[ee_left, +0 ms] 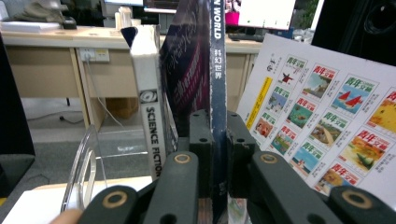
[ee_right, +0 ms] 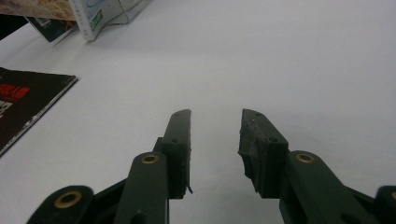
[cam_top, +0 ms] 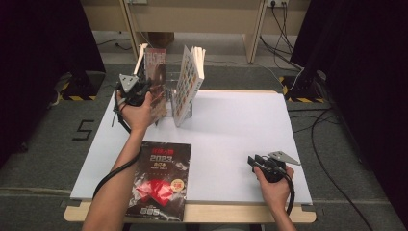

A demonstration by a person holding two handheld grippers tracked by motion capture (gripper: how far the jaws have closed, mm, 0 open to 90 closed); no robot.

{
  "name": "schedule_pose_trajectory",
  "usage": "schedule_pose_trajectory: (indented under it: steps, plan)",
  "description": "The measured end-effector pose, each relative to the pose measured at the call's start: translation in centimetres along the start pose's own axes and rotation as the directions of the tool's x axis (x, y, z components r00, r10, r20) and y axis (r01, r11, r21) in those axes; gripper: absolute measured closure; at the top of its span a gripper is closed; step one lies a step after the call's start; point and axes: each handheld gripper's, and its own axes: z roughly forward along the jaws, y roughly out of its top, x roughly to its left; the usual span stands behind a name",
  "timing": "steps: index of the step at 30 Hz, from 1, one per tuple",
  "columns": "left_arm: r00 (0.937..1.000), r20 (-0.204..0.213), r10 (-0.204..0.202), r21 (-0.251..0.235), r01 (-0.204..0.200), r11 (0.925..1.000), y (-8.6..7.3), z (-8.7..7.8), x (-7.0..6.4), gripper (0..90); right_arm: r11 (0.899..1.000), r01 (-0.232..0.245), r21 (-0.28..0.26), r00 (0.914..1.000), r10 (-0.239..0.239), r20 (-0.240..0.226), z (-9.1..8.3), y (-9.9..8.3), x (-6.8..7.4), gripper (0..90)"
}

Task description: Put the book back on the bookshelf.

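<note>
A white table [cam_top: 231, 139] spreads below the high camera, a person's forearms reaching in from its near edge. At the far left of the table stands a row of upright reading matter in a clear acrylic rack [ee_left: 86, 163]: a thick volume with small colourful covers printed on its face [cam_top: 188, 85] leans at the right, a white-spined "Science Fiction" issue [ee_left: 153, 126] stands at the left, and between them rises a dark magazine [cam_top: 156, 82] with a navy spine.

Flat on the near part of the table, just beside the left forearm, lies a black magazine with a red emblem and "2023" on its cover [cam_top: 161, 180], its bottom edge hanging over the table's wooden border.

The left gripper [ee_left: 215, 135], raised at the rack, has its jaws clamped on the navy spine of the dark magazine, which runs straight up between them in the left gripper view; the magazine stands upright in the row, just beside the white-spined issue.

The right gripper [ee_right: 215, 140] rests low over bare table near the right front corner, well apart from the books, its jaws parted with nothing between them.
</note>
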Motion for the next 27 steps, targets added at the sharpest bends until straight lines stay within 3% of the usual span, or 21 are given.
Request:
schedule_pose_trajectory:
  steps: [8, 12, 15, 22, 25, 27]
  plan:
    - [0.9973, 0.0, 0.073, -0.004, -0.073, 0.9973, -0.8, -1.3, -0.2, 83.4, 1.0, 0.008, -0.007, 1.0, -0.008, -0.003, -0.1, 0.0, 0.1, 64.2]
    - [0.9933, -0.005, 0.115, 0.012, -0.115, 0.9933, -1.5, -2.7, 0.2, 82.8, 1.0, 0.004, -0.005, 1.0, -0.004, -0.005, -0.1, 0.0, 0.1, 64.0]
    - [0.9868, -0.006, 0.162, 0.027, -0.162, 0.9865, -2.2, -3.9, 0.5, 82.0, 1.0, 0.001, -0.004, 1.0, -0.001, -0.005, -0.2, 0.0, 0.2, 63.9]
    - [0.9896, 0.001, 0.144, 0.08, -0.143, 0.9864, -4.0, -6.2, 1.4, 80.5, 1.0, 0.003, 0.0, 0.9999, -0.003, -0.012, 0.0, 0.0, 0.4, 63.8]
    - [0.9926, 0.008, 0.121, 0.095, -0.121, 0.9881, -4.6, -6.7, 1.8, 80.1, 1.0, 0.004, 0.005, 0.9999, -0.004, -0.01, -0.1, 0.0, 0.5, 63.8]
    - [0.9917, 0.024, 0.127, 0.107, -0.128, 0.9859, -4.9, -6.8, 1.9, 79.6, 1.0, 0.004, 0.004, 0.9999, -0.004, -0.01, 0.0, 0.0, 0.5, 63.6]
